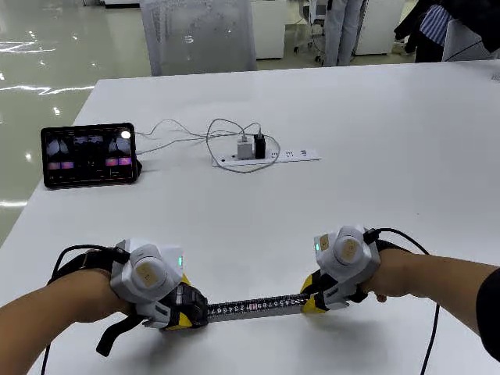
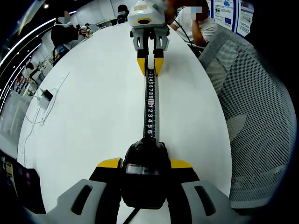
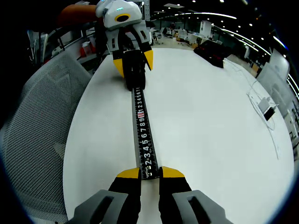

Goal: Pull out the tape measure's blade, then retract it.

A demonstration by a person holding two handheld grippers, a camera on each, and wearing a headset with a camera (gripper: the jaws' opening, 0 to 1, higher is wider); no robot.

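The black tape measure case (image 2: 145, 161) sits clamped between the yellow-tipped jaws of my left gripper (image 2: 145, 164), low on the white table (image 1: 312, 117). In the head view the case (image 1: 190, 306) is at the lower left with the left gripper (image 1: 183, 311) around it. Its numbered blade (image 1: 254, 306) runs flat across the table to my right gripper (image 1: 311, 301), which is shut on the blade's end (image 3: 148, 173). In the left gripper view the blade (image 2: 150, 102) stretches away to the right gripper (image 2: 149, 63). The right gripper view has the left gripper (image 3: 134, 63) at the blade's far end.
A tablet (image 1: 89, 154) stands at the left of the table. A white power strip (image 1: 269, 156) with chargers and looping cables lies mid-table. A mesh chair (image 1: 199, 35) stands at the far edge, and people stand beyond it. Another mesh chair (image 2: 252, 107) is beside the table.
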